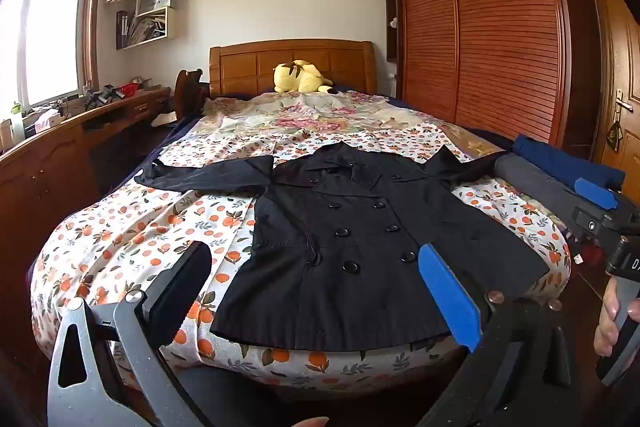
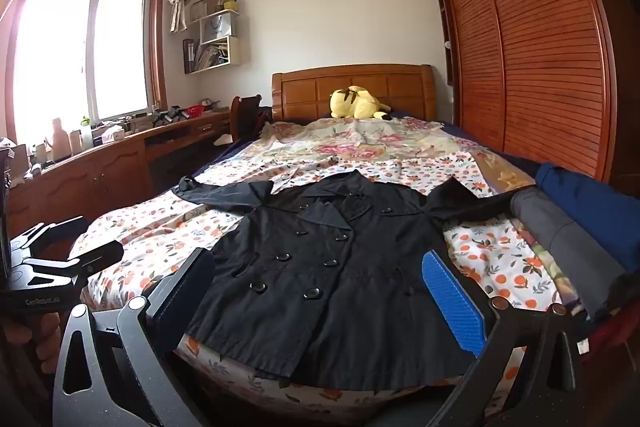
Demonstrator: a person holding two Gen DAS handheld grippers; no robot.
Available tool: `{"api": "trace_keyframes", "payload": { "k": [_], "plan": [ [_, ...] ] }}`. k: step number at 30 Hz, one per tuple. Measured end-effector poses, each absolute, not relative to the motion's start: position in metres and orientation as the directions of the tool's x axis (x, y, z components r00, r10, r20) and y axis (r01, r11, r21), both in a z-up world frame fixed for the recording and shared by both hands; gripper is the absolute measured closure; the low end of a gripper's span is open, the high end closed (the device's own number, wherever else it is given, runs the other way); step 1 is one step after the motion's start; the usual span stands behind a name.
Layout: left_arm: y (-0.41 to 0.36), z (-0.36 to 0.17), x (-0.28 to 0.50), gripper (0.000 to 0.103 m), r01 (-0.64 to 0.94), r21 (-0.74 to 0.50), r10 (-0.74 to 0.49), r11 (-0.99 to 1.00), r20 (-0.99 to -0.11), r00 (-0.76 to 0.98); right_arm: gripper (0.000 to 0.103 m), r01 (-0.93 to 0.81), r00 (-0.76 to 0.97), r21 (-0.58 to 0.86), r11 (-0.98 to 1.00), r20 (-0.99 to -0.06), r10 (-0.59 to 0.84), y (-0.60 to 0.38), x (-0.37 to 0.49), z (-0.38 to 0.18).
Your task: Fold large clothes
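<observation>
While the black double-breasted coat (image 1: 352, 239) lies spread face up and buttoned on the orange-print bedspread (image 1: 132, 227), no fold shows in it, so I judge the task to be at its very start: both sleeves, the body and the hem are all left to fold. Its left-hand sleeve (image 1: 200, 175) in the view stretches out straight towards the desk side, and the other sleeve (image 2: 472, 203) runs out until it meets the rolled grey and blue textiles (image 2: 572, 227) at the wardrobe side of the bed. The hem (image 1: 320, 339) lies at the near foot edge of the mattress, almost hanging over it.

The left gripper (image 1: 316, 291) hovers above the hem with its jaws spread wide and nothing between them; the right gripper (image 2: 320, 299) does the same, fully open and empty, just beside the other. Each is carried by a hand (image 1: 612, 315) on its handle.

For room, the desk-side half of the bed is bare print, so that sleeve can swing inward freely. The wardrobe side is tighter, as the rolled textiles crowd the sleeve end and the bed edge is close. Beyond the collar, floral cloth (image 2: 360, 143) and a yellow plush toy (image 2: 358, 103) lie well apart from the coat, leaving free space to fold upward from the hem
</observation>
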State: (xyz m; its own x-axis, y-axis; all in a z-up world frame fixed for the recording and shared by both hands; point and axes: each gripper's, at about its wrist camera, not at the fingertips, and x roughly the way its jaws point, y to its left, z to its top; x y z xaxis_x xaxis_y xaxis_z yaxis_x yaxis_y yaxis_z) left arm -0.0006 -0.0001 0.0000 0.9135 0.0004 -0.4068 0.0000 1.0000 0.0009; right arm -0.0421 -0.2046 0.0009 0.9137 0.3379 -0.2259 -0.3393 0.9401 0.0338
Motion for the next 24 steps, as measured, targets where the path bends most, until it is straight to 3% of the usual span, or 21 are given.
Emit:
{"api": "trace_keyframes", "payload": {
  "k": [24],
  "plan": [
    [-0.001,0.0011,-0.0038,0.0,-0.003,0.014,0.008,1.0,-0.412,0.911,0.0,-0.344,0.905,0.038,0.938,-0.253,0.342,-0.2027,-0.0381,-0.0016]
  ]
}}
